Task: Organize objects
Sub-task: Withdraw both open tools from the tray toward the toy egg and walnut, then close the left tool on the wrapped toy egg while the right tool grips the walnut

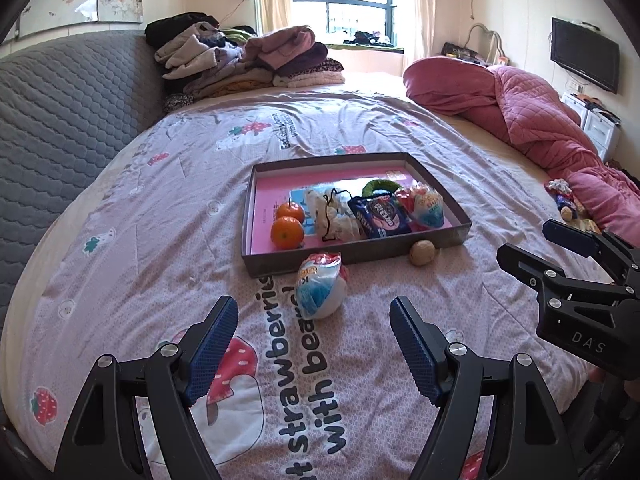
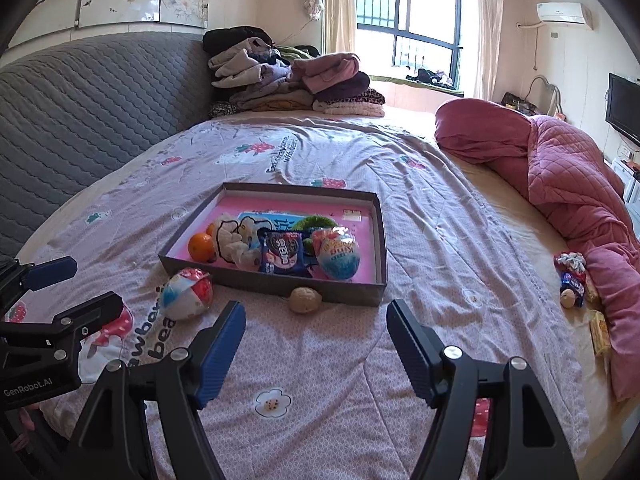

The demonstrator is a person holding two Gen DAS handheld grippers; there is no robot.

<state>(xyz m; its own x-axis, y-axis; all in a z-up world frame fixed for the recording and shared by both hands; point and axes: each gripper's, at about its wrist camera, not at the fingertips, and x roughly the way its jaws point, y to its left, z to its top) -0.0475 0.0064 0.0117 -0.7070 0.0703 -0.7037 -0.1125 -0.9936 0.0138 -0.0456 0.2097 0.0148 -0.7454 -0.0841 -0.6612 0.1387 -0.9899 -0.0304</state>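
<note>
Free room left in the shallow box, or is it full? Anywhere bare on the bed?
The shallow grey cardboard box is bare along its back strip and right side. Its front is crowded: orange tangerines, blue snack packet, egg-shaped wrapped snack. Lilac printed bedsheet is bare between both open tongs and the beige walnut.

Shallow grey box (image 1: 352, 255) with pink floor at centre, holding two oranges (image 1: 287, 232) at 9 o'clock, white string-tied bundle (image 1: 334, 216), blue snack packet (image 1: 380, 216), egg-shaped pack (image 1: 428, 208) at 3 o'clock, second egg-shaped pack (image 1: 320, 285) and walnut (image 1: 421, 253) outside at 6 o'clock
</note>
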